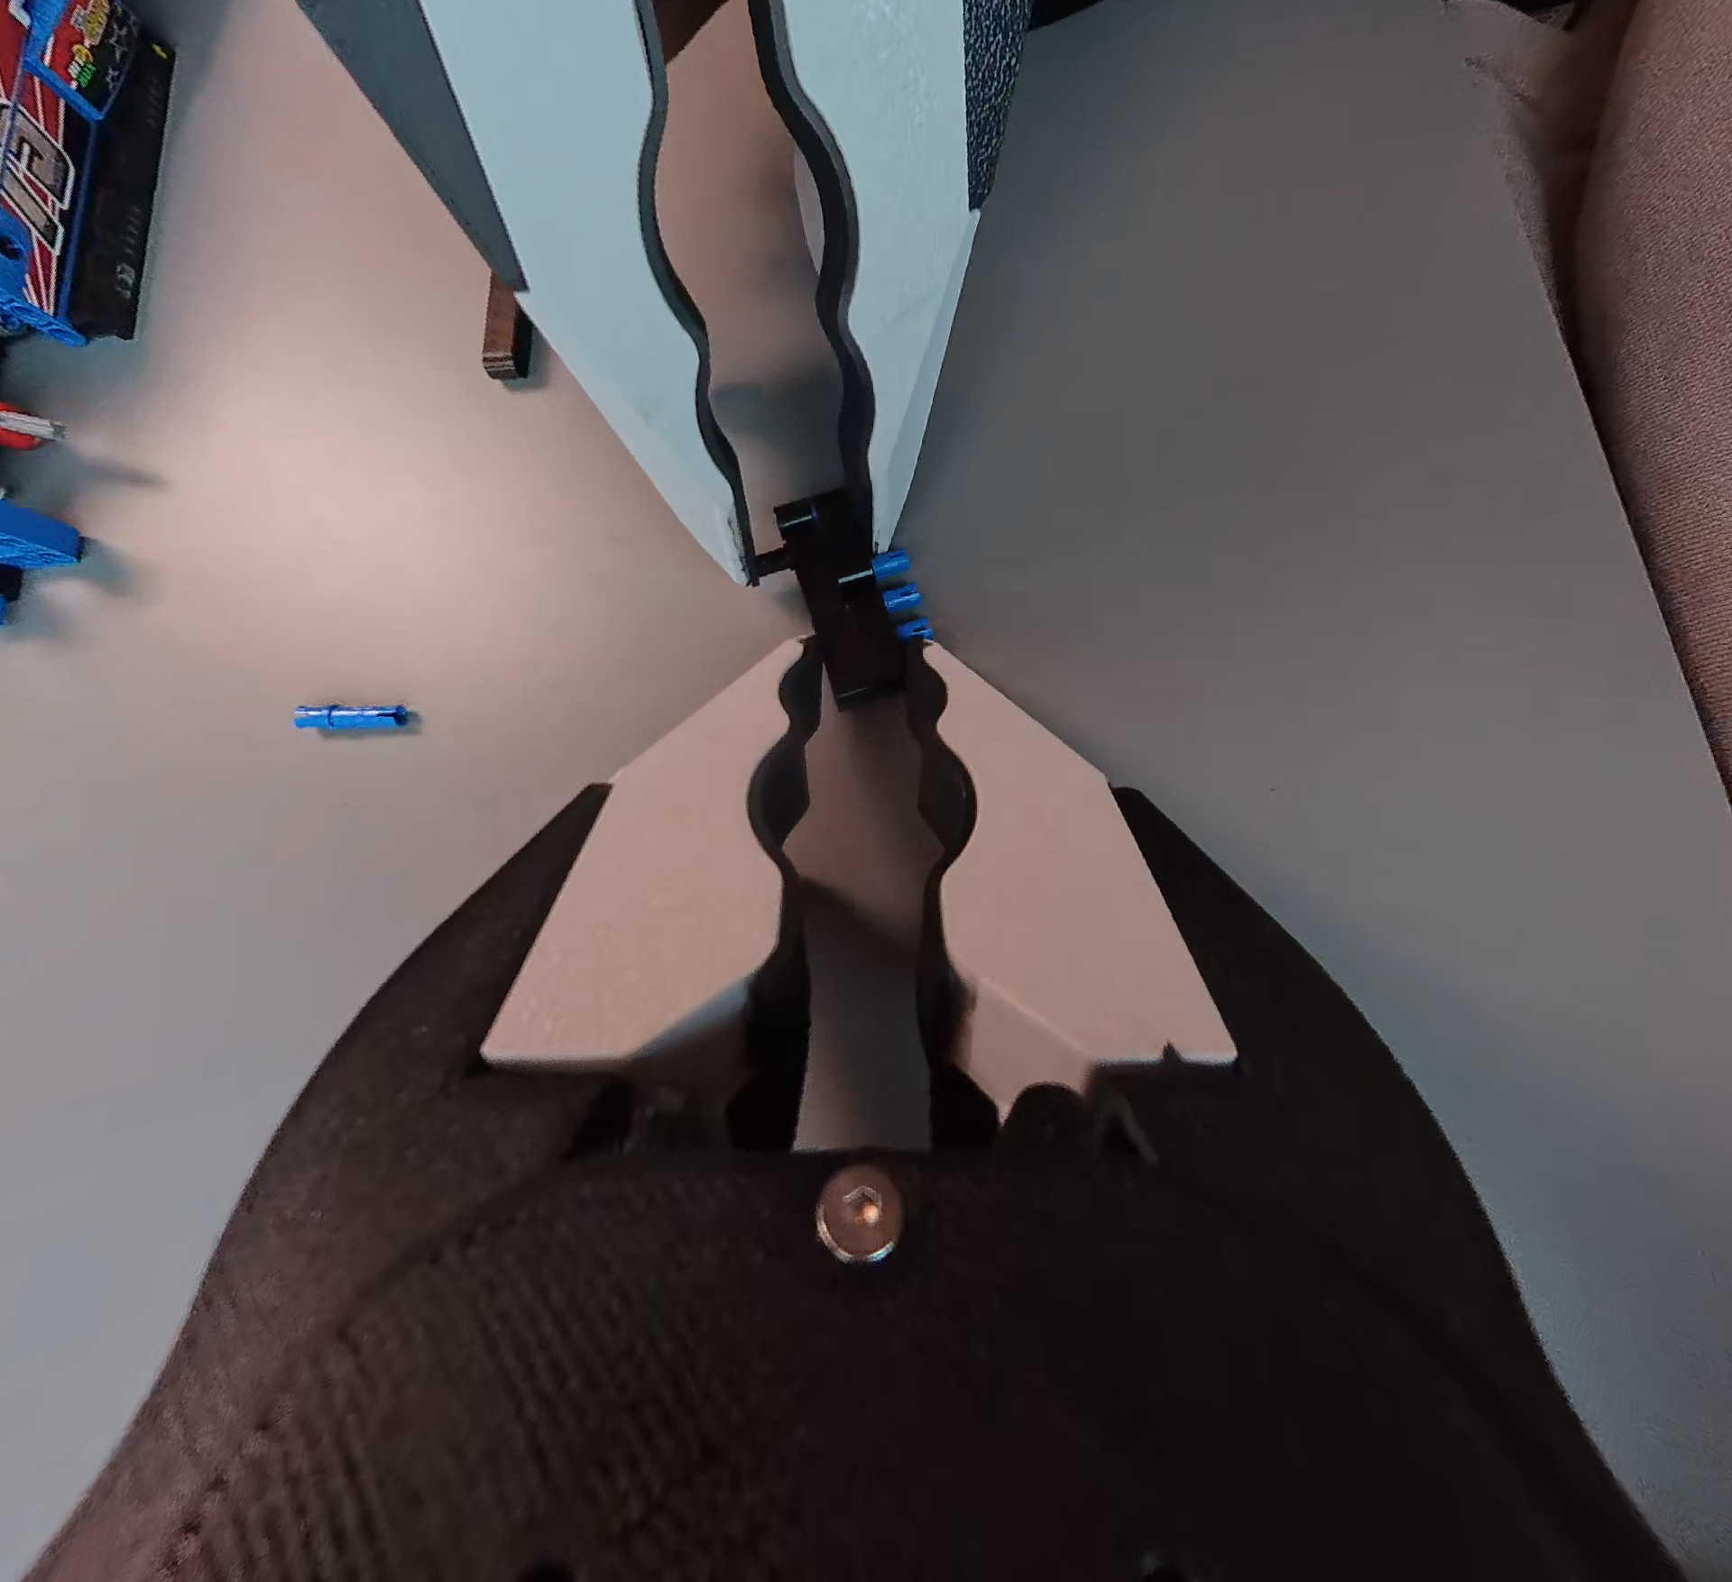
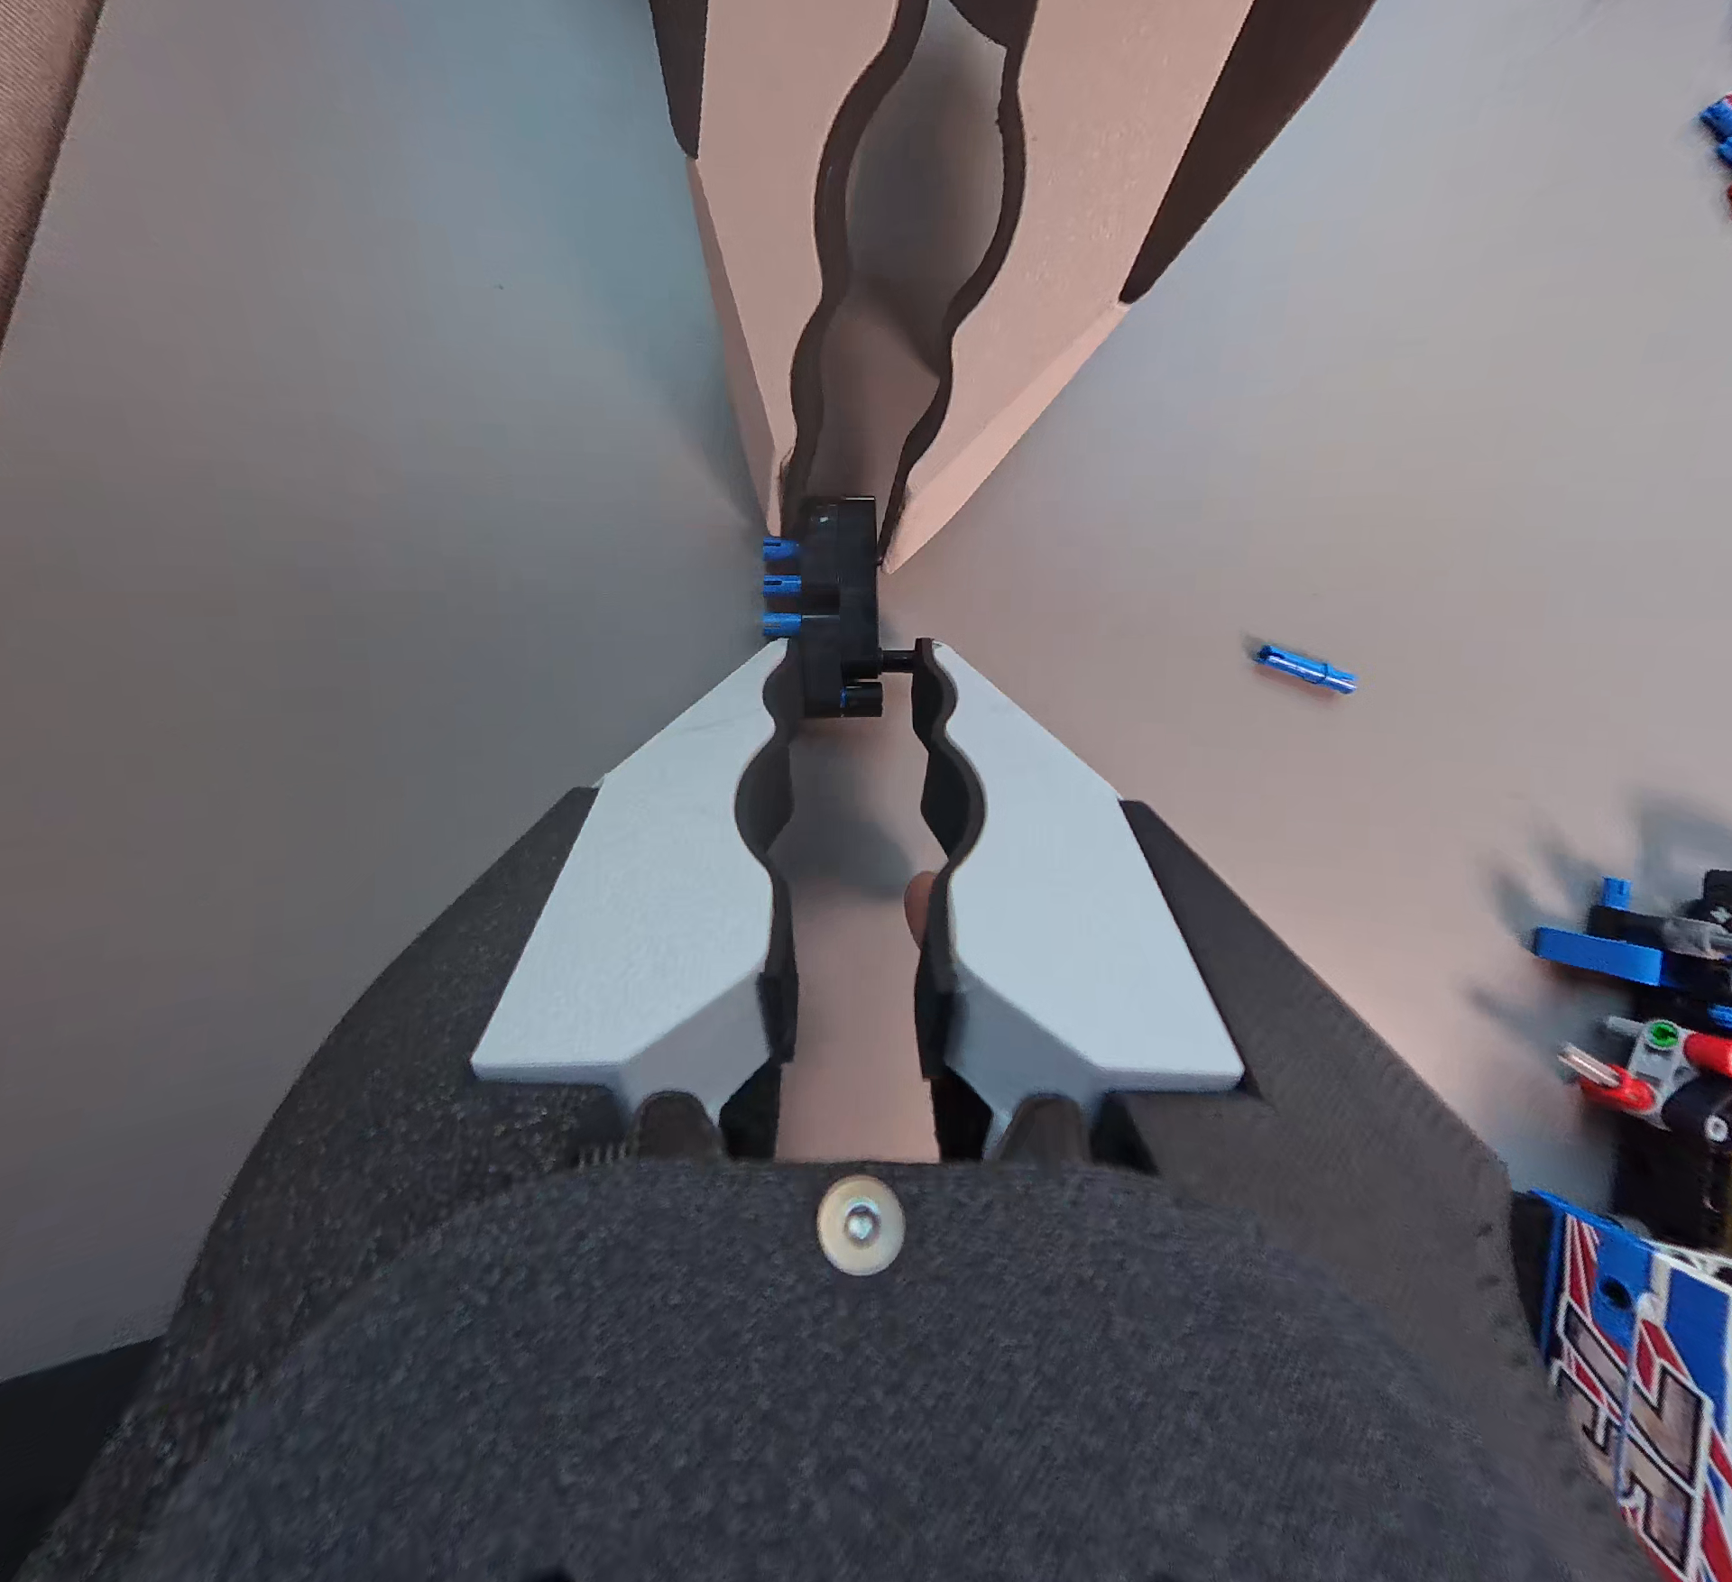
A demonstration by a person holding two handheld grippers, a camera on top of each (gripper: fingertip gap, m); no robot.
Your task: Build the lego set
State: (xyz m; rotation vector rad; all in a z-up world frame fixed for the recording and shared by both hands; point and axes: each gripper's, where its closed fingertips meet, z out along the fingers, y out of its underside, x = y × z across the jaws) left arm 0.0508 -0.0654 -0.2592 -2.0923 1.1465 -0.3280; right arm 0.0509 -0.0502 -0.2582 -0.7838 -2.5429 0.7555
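Observation:
A small black lego piece [image 1: 848, 628] with three blue pins [image 1: 900, 598] sticking out of one side is held between both grippers above the grey table [image 1: 1218, 506]. My left gripper [image 1: 864, 647], with tan fingers, is shut on one end of it. My right gripper [image 2: 853, 647], with pale fingers, is closed over the other end [image 2: 829, 600]. One of its fingers touches the piece and the other presses on a short black pin [image 2: 897, 661] at the piece's side. In the left wrist view the right gripper [image 1: 815, 562] comes in from above. In the right wrist view the left gripper [image 2: 834, 534] does the same.
A loose blue pin [image 1: 351, 717] lies on the table; it also shows in the right wrist view [image 2: 1305, 667]. A red, white and blue lego model [image 1: 56, 131] and loose parts [image 2: 1659, 1022] sit along one table edge. Brown upholstery [image 1: 1640, 319] borders the opposite edge. My left and right fingertips are right by each other.

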